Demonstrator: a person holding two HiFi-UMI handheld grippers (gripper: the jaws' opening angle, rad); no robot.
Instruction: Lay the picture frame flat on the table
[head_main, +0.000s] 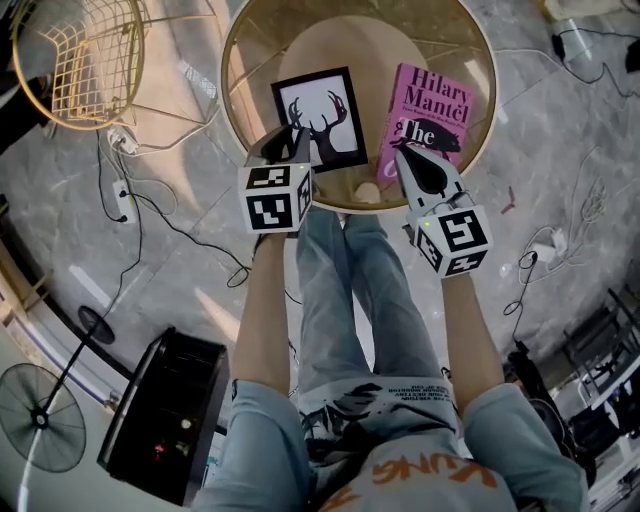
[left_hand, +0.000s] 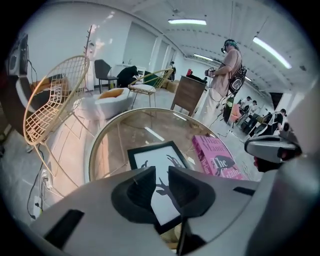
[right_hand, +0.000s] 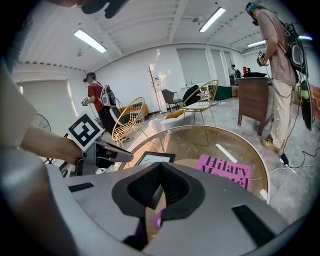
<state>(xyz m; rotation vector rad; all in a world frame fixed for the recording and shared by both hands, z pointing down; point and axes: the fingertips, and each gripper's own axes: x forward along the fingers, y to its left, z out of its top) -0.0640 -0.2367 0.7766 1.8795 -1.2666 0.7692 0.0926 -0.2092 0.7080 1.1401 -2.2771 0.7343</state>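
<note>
Round glass table (head_main: 258, 48): a black frame (head_main: 322, 118) with a white antler print lies flat, at 9 o'clock from the book (head_main: 430, 105). Left tool (left_hand: 161, 176) is slightly agape and empty; right tool (right_hand: 160, 167) is closed and empty.

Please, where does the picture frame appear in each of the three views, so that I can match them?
Head view: the picture frame is at upper centre.
Left gripper view: it is near the centre, slightly low.
Right gripper view: it is small, just left of centre.
Shared landmark: the pink book lies to its right in every view.
</note>
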